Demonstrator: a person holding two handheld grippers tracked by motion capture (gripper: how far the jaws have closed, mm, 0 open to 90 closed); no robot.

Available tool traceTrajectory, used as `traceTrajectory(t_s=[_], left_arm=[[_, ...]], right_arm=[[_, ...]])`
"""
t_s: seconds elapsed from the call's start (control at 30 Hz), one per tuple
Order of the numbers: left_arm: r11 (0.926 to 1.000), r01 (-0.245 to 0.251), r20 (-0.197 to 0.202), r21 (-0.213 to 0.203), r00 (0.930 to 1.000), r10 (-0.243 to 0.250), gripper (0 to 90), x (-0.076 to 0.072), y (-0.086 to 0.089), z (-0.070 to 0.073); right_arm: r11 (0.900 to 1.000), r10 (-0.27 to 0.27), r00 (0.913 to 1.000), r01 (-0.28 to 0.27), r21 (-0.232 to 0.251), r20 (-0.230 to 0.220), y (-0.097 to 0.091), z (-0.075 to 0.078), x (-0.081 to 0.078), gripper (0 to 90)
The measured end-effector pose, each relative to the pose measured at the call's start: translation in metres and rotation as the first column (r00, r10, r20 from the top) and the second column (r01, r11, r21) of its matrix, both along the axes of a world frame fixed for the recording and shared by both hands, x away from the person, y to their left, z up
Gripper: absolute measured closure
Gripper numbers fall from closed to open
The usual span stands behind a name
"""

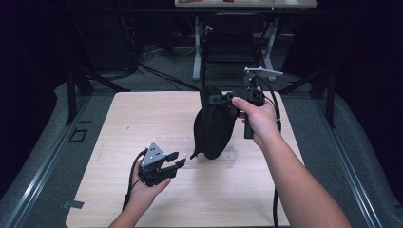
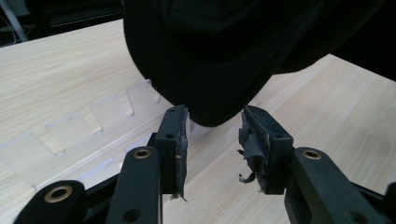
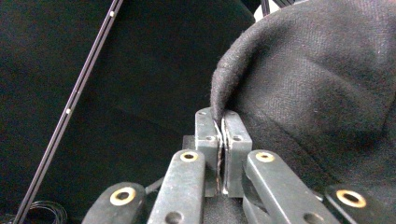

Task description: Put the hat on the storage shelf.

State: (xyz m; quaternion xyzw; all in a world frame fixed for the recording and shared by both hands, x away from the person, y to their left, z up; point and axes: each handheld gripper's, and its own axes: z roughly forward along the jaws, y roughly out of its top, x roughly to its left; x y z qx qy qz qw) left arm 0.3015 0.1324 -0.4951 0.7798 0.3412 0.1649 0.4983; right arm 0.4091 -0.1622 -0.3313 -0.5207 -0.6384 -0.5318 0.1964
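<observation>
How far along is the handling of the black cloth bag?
Done: right gripper is clamped on the black cloth bag's edge, lifting it over the table. In hand: left gripper, jaws apart, sits just below the bag's bottom. Left: gripping that lower end.

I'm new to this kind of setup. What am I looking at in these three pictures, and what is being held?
A person works at a wooden table with a two-jaw tool in each hand. The high view looks down from above; the other two pictures come from cameras riding on each tool. The right hand-held gripper is shut on the edge of a black cloth cap, holding it up. The left hand-held gripper is open, its jaws just below the cap, not touching. A clear plastic rack lies on the table.
</observation>
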Motion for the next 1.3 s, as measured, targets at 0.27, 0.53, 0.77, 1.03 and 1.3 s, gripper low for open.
traceTrajectory(t_s=[0.27,0.53,0.77,1.03,1.3], left_arm=[[0.9993,0.036,0.01,0.0,0.9993,-0.036,65.1,0.001,-0.015,0.006],[0.9981,0.053,0.04,0.029,0.9977,-0.055,69.9,0.001,-0.029,0.013],[0.9975,0.053,0.051,0.048,0.9972,-0.055,73.8,0.003,-0.035,0.014],[0.9945,0.051,0.084,0.091,0.9947,-0.059,78.1,0.001,-0.038,0.013],[0.9917,0.04,0.118,0.123,0.9916,-0.054,80.9,-0.001,-0.038,0.012]], right_arm=[[1.0,0.0,1.0,0.0,0.005,0.002,0.001,0.0,0.0,87.4],[1.0,-0.002,1.0,0.002,0.007,0.007,0.005,0.001,0.0,87.3],[1.0,-0.001,1.0,0.001,0.009,0.009,0.008,0.0,0.0,87.2],[0.9999,0.004,1.0,-0.004,0.011,0.009,0.008,0.0,0.0,86.8],[0.9998,0.015,0.9997,-0.015,0.016,0.018,0.015,0.001,-0.003,85.2]])
